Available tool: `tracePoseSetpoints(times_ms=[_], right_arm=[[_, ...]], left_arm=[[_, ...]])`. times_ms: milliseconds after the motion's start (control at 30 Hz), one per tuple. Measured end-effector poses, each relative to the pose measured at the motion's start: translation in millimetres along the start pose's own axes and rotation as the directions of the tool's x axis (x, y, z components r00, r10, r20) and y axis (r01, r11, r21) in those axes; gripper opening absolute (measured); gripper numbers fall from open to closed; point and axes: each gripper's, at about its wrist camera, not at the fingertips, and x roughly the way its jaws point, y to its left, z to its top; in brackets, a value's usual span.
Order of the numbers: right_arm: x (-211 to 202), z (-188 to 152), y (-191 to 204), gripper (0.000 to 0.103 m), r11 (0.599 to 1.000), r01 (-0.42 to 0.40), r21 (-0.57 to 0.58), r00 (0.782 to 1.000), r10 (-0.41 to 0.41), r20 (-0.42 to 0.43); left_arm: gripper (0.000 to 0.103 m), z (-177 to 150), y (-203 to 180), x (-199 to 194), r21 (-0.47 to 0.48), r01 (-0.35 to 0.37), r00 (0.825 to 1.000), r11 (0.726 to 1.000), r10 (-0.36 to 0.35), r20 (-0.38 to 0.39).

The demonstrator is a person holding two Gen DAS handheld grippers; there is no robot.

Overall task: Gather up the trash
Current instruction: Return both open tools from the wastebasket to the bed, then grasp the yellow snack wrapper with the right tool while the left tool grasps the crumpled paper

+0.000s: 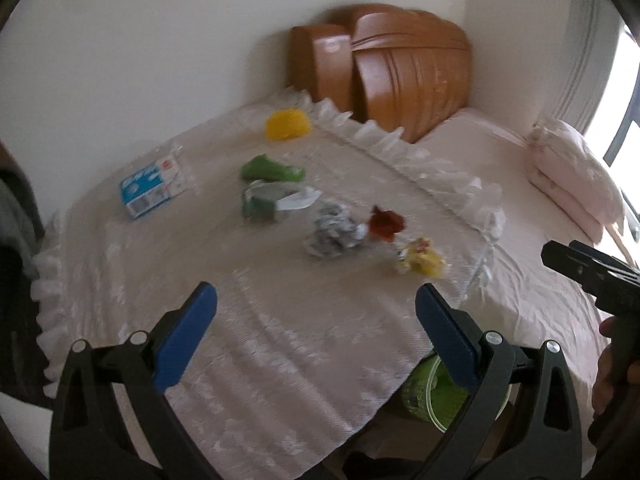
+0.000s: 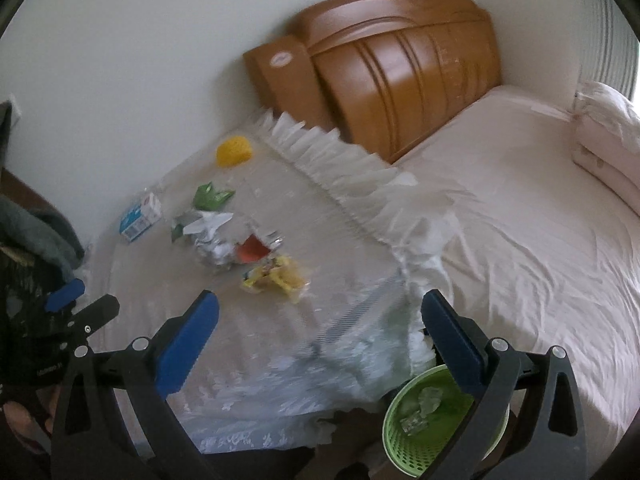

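Left wrist: my left gripper spread wide, empty, over the cloth; trash lies ahead, apart. Right wrist: my right gripper also spread, empty; wrapper just ahead, bin below the right finger.

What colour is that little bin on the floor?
Green bin, clearest in the right wrist view.

The right gripper hung with its blue fingers spread wide and empty above a lace-covered bench. Crumpled wrappers lay there: yellow, red, silver, green. A green basket stood below, beside the bed.
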Motion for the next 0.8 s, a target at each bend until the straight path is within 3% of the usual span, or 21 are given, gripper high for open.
tracePoseSetpoints(times_ms=[333, 567, 800], right_arm=[[24.8, 1.1, 19.4, 0.101, 0.999, -0.021, -0.043, 0.999, 0.019, -0.051], [78.3, -1.0, 36.6, 0.101, 0.99, -0.039, -0.133, 0.992, 0.023, -0.123], [136.7, -2.8, 54.2, 0.096, 0.967, 0.016, -0.253, 0.984, -0.059, -0.166]], left_arm=[[0.095, 0.1, 17.0, 16.7, -0.029, -0.003, 0.999, 1.0, 0.002, -0.037], [0.095, 6.7, 16.8, 32.8, -0.035, 0.041, 0.997, 0.999, -0.043, -0.06], [0.095, 15.2, 18.6, 56.7, -0.045, 0.03, 0.995, 0.999, -0.034, -0.09]])
